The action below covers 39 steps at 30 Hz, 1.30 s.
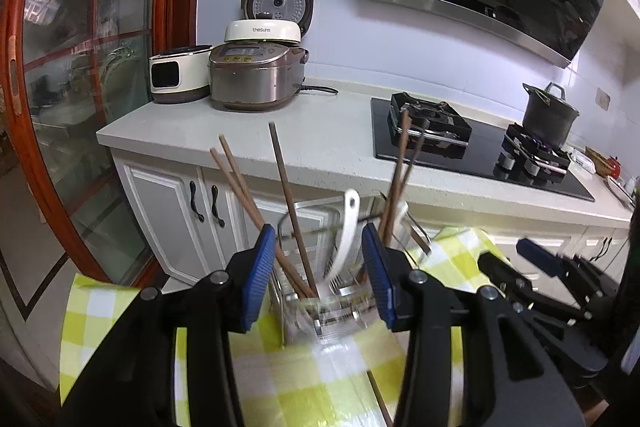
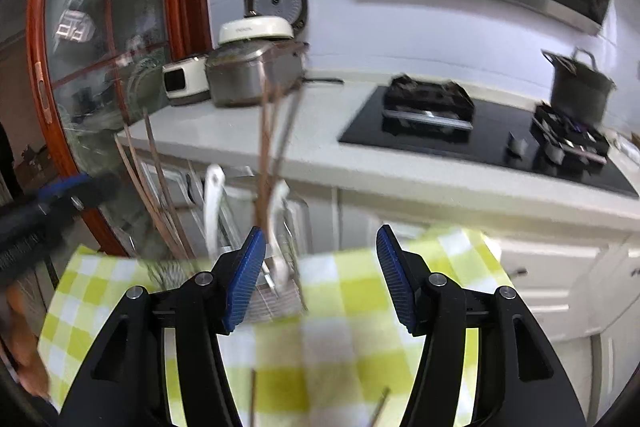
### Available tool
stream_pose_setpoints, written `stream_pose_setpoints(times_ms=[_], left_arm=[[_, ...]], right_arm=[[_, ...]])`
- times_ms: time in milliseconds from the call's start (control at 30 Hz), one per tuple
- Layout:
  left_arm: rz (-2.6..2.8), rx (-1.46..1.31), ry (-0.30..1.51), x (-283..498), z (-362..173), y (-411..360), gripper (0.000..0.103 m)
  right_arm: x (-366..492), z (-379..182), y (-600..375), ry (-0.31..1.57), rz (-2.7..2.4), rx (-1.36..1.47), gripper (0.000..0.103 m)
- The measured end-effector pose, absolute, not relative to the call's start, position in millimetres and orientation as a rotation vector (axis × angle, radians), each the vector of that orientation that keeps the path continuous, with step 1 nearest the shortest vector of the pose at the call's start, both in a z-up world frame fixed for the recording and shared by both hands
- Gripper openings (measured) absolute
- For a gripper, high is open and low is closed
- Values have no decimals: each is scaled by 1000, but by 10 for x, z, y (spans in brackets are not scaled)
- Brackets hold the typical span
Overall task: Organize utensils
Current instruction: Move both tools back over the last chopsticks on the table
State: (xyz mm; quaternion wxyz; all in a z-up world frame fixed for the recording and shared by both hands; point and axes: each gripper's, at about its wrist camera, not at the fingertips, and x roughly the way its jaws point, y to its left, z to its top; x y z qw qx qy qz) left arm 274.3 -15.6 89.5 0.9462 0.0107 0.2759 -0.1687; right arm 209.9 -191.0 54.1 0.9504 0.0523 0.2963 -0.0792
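A wire utensil rack [image 1: 320, 291] stands on a yellow-and-white checked cloth [image 1: 320, 367]. It holds several brown chopsticks [image 1: 286, 187] and two white spoons [image 1: 346, 235]. My left gripper [image 1: 320, 275] is open and empty, its blue pads on either side of the rack. My right gripper [image 2: 320, 275] is open and empty; the rack [image 2: 276, 291] with a white spoon [image 2: 212, 203] and chopsticks [image 2: 264, 163] is just left of its gap. The right gripper also shows at the right of the left wrist view [image 1: 536, 255]. Loose chopsticks [image 2: 252, 399] lie on the cloth [image 2: 352, 327] near the bottom edge.
Behind the table runs a white counter [image 1: 328, 143] with two rice cookers [image 1: 256, 75], a black gas hob [image 1: 472, 147] and a dark pot [image 1: 550, 115]. White cabinets [image 1: 192, 211] sit below. A red-framed glass door [image 1: 72, 67] is at the left.
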Motion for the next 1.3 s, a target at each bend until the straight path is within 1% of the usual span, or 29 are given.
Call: stream_pose_setpoints(times_ms=[200, 433, 500, 633, 700, 900, 933, 1100, 1133, 1200, 1300], left_arm=[[-350, 27, 572, 2287, 725, -194, 44], [-355, 7, 637, 1858, 378, -190, 45], [-355, 5, 663, 1779, 245, -194, 45], [-359, -7, 766, 1683, -116, -224, 45], [-364, -9, 815, 1672, -264, -265, 45], [-385, 25, 923, 1632, -643, -466, 44], [-388, 36, 938, 1635, -698, -514, 42], [-380, 84, 985, 1669, -893, -679, 41], [-380, 91, 994, 1687, -926, -709, 41], [-375, 108, 1002, 1702, -972, -750, 40], [-364, 140, 1012, 1724, -1036, -811, 38]], right_arm=[[1634, 128, -2093, 680, -200, 153, 55], [1210, -237, -2247, 753, -231, 166, 55], [1115, -329, -2263, 777, -240, 170, 60], [1013, -474, -2217, 831, -225, 173, 66], [994, -551, -2182, 871, -208, 185, 71], [970, -801, -2064, 977, -213, 193, 71], [972, -831, -2047, 988, -213, 195, 71], [1007, -861, -1983, 999, -219, 175, 70], [1020, -873, -1973, 1001, -227, 167, 70], [1049, -904, -1973, 1015, -233, 167, 65], [1063, -942, -1956, 1023, -233, 155, 63]])
